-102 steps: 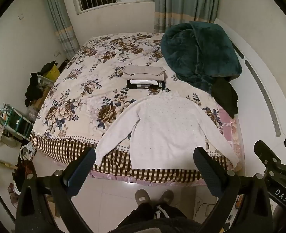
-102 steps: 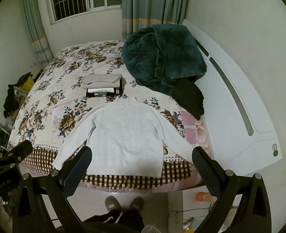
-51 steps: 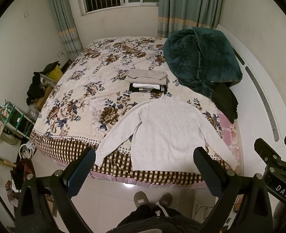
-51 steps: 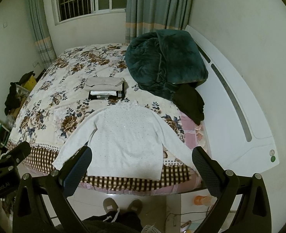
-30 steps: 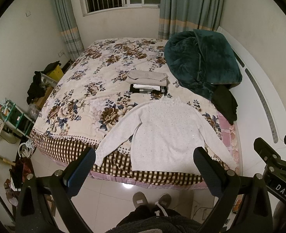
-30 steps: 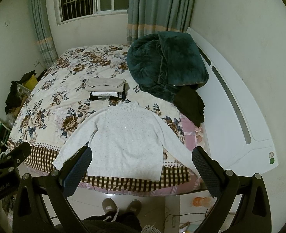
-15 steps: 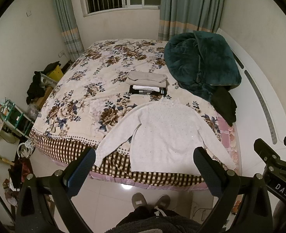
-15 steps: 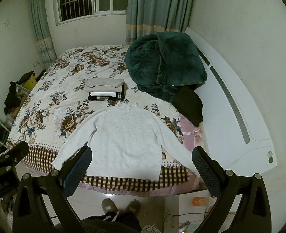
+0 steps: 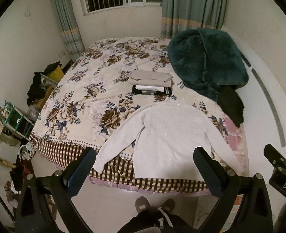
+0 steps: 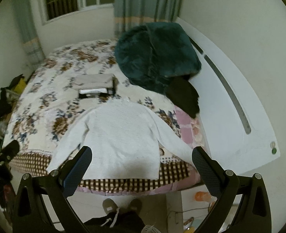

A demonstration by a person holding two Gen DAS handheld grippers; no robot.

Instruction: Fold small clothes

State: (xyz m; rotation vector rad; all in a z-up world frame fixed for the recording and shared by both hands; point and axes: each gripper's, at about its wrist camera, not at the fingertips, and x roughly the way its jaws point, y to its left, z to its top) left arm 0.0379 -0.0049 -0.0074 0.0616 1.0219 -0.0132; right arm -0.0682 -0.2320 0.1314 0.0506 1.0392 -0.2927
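Left wrist view: we stand at the foot of the bed (image 9: pixel 69 89), floral cover. White sweater (image 9: pixel 170 136) lies flat at the near edge, hem toward us, collar pointing away, long axis running from us up the bed, sleeves splayed out to both sides. Folded clothes stack (image 9: pixel 150 83) sits just beyond the collar; teal blanket (image 9: pixel 205 64) heaped far right. We judge the knit soft, light, floppy, so best pinched at a cuff or hem corner. Left gripper (image 9: pixel 143 162) hangs above the hem, jaws spread wide, holding nothing. Right gripper (image 10: pixel 142 158) likewise spread and holding nothing.
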